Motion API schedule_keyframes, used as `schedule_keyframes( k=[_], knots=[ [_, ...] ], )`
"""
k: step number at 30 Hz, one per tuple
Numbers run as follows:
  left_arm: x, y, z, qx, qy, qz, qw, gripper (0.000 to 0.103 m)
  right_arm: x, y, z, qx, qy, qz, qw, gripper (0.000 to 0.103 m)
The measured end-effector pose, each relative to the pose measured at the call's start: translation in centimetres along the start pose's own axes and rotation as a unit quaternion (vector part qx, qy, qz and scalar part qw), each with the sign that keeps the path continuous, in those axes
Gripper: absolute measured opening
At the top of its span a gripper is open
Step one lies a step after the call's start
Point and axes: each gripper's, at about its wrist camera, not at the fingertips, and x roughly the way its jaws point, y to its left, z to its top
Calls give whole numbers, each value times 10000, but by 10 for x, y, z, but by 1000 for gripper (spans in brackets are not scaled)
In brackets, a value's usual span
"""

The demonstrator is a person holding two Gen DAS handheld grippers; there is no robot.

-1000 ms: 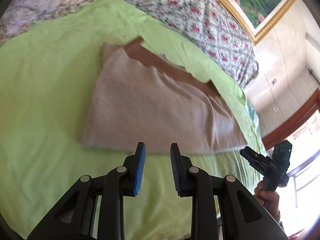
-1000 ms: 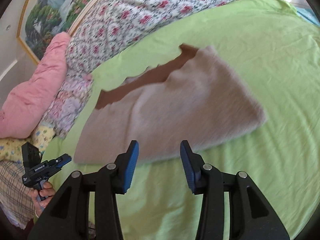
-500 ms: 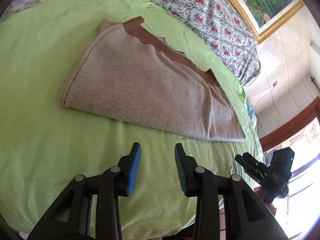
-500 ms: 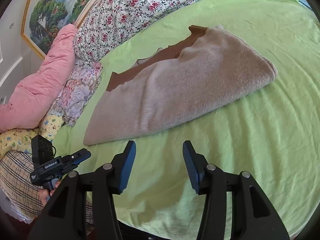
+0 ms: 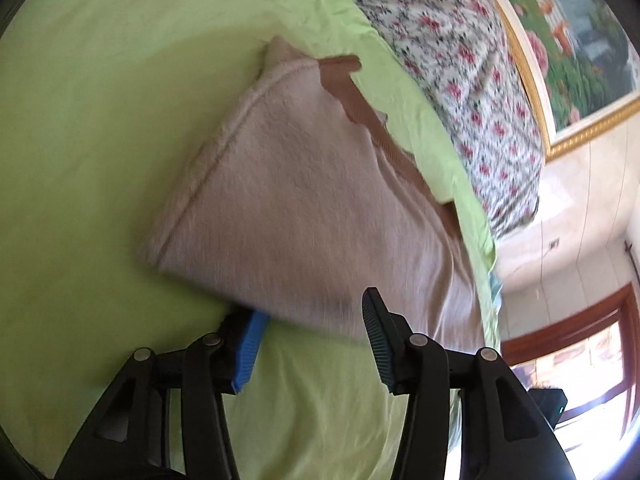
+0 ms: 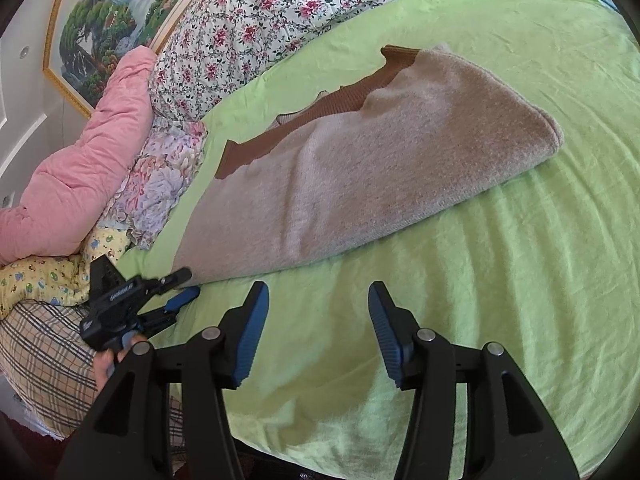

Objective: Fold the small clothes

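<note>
On the green bedsheet (image 6: 500, 280), the wide-open left gripper (image 5: 312, 332) straddles the folded beige sweater's (image 6: 380, 168) near edge, while the right gripper (image 6: 316, 320) hovers open nearby.

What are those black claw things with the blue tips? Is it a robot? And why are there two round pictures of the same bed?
It is not a robot. A person holds a grabbing tool in each hand, and each tool carries a small camera looking forward along its jaws. That gives two pictures: one from the left tool, one from the right. The lens bends the view, so the pictures look round.

On the green sheet lies a folded beige sweater with brown trim. Pillows and a flowered quilt sit behind it.

The left gripper is open, right at the sweater's near edge; one blue pad seems to slip under the cloth, but nothing is pinched yet. The right gripper is open too, above bare sheet, holding nothing. In the right tool's picture you can also see the left tool beside the sweater's corner.
</note>
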Motion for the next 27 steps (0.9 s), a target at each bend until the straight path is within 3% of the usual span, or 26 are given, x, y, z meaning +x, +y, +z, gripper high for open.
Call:
schedule_keyframes(
  k=[10,11,13,14,17,21,24,27],
  knots=[
    [18,-16,25,150,-449,325,9983,47,7,-7,13,50,11,22,10000,53],
    [18,-18,26,209,-490,362,9979,42,8,-8,15,43,12,19,10000,53],
    [18,-28,27,458,-660,556,9952,19,8,-9,18,29,-16,17,10000,53],
    [17,-35,28,621,-721,625,9935,16,8,-9,21,23,-34,16,10000,53],
    [12,-67,24,1312,-988,778,9834,10,9,-14,36,35,-125,61,9999,53],
    [10,-121,16,2164,-1158,458,9683,9,7,-23,63,81,-272,138,9995,53],
    [26,-161,3,2701,-1051,57,9571,9,6,-28,89,56,-336,161,9993,53],
    [59,-184,-12,3051,-721,-28,9496,9,11,-34,119,32,-284,332,9990,53]
  ],
)
